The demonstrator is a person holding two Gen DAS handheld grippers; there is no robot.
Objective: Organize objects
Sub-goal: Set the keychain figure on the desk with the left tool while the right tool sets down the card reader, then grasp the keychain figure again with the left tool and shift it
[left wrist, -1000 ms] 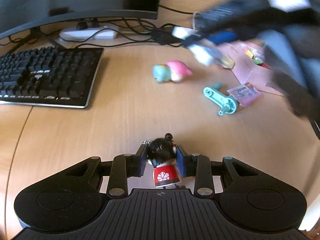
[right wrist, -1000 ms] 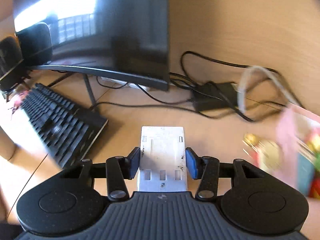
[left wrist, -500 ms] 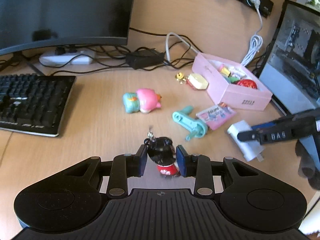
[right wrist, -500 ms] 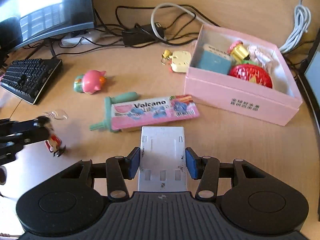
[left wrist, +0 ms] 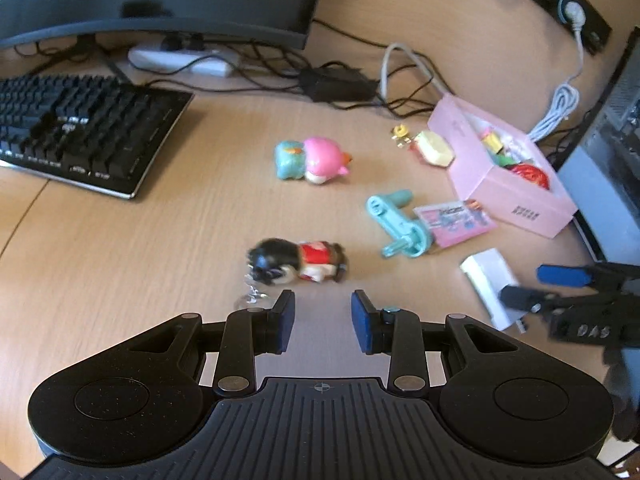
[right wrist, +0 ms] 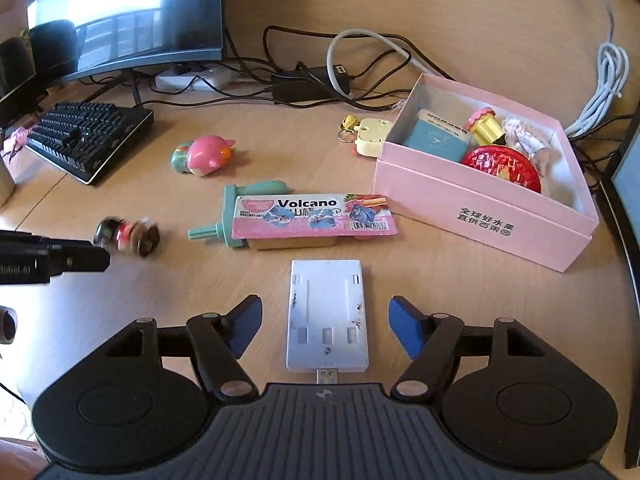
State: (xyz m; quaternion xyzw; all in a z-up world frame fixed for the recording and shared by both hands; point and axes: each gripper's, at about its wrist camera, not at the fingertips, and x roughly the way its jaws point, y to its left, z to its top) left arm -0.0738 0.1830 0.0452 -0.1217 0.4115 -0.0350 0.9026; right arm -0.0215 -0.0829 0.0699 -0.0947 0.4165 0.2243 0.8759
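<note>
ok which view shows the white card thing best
The right wrist view: the white card lies flat and whole between the open fingers, its slots sharp. The left wrist view catches it only at an angle, partly hidden by the right gripper.

Figurine point(left wrist: 298, 262), white card point(right wrist: 327, 316) released.

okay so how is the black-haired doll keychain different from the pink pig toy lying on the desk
The doll keychain has black hair and a red top; the pig toy is pink with a teal back part. The doll carries a metal ring at its head; the pig shows none. The doll lies just ahead of the open left gripper, the pig farther off. Both lie on their sides on the desk.
</note>
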